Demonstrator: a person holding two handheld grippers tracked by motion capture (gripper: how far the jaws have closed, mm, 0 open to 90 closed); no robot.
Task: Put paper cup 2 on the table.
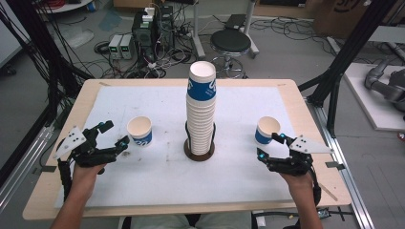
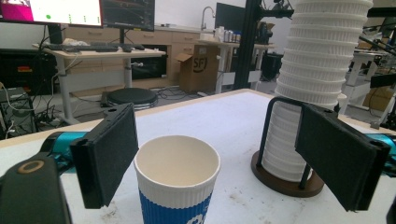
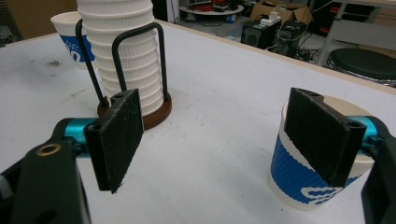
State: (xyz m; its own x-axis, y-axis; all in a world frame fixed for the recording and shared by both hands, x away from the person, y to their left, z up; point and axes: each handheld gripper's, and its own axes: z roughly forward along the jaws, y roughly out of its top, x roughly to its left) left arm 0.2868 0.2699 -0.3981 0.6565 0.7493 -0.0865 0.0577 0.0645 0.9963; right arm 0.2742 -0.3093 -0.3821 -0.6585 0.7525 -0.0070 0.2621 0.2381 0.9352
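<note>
Evidently both tongs stand apart, each lined up on a loose cup for a grasp: the left tongs (image 1: 112,137) near the left cup (image 1: 140,130), the right tongs (image 1: 269,145) just beside the right cup (image 1: 266,130). Between them on the table (image 1: 157,191), the cup stack (image 1: 201,107) sits in its wire holder (image 1: 199,149), probably where both cups belong.

A wooden table (image 1: 296,102) holds a white mat (image 1: 157,181). On the mat, a tall cup stack (image 1: 200,112) stands in the middle, with one cup (image 1: 140,130) left and another cup (image 1: 266,130) right.
</note>
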